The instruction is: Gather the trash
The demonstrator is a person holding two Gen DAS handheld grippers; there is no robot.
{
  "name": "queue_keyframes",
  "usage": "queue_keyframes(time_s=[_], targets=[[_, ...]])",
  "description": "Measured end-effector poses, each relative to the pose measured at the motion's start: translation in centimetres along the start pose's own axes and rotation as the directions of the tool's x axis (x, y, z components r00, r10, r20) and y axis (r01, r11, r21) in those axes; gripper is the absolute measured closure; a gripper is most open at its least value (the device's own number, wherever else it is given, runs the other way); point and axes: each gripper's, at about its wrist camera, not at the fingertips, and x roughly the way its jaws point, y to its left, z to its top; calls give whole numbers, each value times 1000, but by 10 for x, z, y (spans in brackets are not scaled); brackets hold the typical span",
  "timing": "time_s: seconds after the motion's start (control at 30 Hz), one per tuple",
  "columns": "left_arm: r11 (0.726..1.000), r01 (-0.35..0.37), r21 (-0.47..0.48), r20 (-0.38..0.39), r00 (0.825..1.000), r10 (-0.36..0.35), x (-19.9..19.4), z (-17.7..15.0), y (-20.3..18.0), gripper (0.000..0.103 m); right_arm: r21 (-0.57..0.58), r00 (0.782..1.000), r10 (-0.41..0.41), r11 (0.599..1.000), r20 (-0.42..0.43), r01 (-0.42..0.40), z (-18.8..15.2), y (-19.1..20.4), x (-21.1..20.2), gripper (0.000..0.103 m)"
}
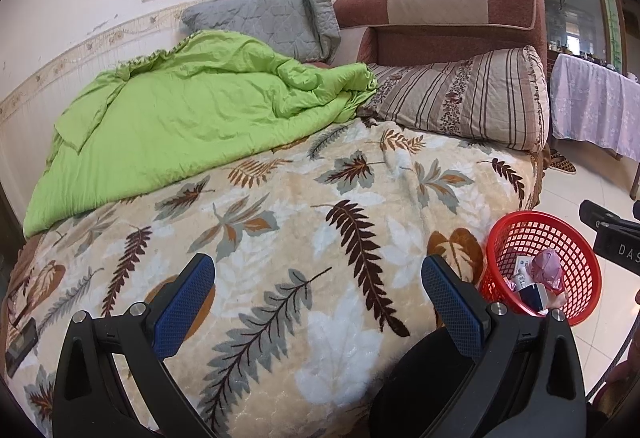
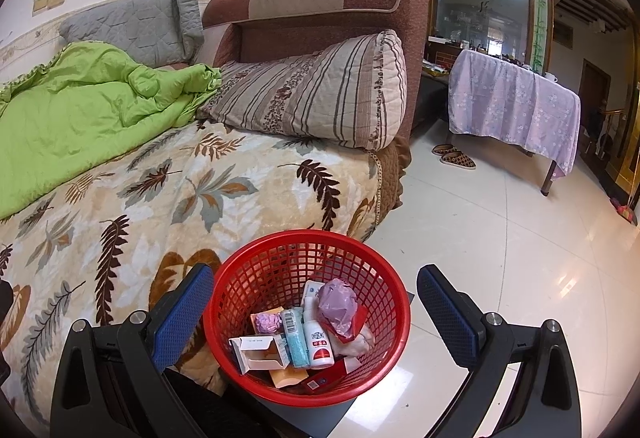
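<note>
— Left gripper (image 1: 318,302)?
— Wide open, holding nothing. Hangs over leafy blanket (image 1: 304,222).
— And ahead of it?
— Green quilt (image 1: 192,110) up front to the left, striped pillow (image 1: 464,98) up front to the right, grey pillow (image 1: 264,20) far back by wall.
— Red basket (image 1: 496,258)?
— On floor, just right of the right finger, close to bed edge.
— Right gripper (image 2: 316,304)?
— Wide open too, empty. Sits right above basket (image 2: 240,278), one finger on each side, not touching.
— Trash?
— All down in basket: white bottle (image 2: 318,338), blue tube (image 2: 296,338), open white box (image 2: 260,352), pink bag (image 2: 338,308), small pink wad (image 2: 267,322), red pack (image 2: 326,378).
— Further off?
— Slippers (image 2: 454,156) on floor ahead to the right, by covered table (image 2: 516,106).
</note>
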Motion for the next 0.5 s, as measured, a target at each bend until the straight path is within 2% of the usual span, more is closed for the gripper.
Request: queue_keyframes(time_s=[0.13,0.3,0.37,0.4,0.5], targets=[[997,-32,-68,-41,999,30,10,-3,26,0,-42,999,40,998,13,-39,9,16,2,0],[974,-155,-164,-100,985,139,23,-12,76,0,-181,984,170,971,46,-159,28,71,3,0],[956,-229,-184,-139,969,206,32,-17,101,0,-217,967,253,946,37,-239,30,102,5,0],[940,-283,-189,-171,952,252,38,-22,115,0,-240,959,281,933,20,-269,31,120,8,0],[906,-353,-232,-268,919,290,57,-37,159,0,-298,935,352,888,-50,-350,27,179,22,0]])
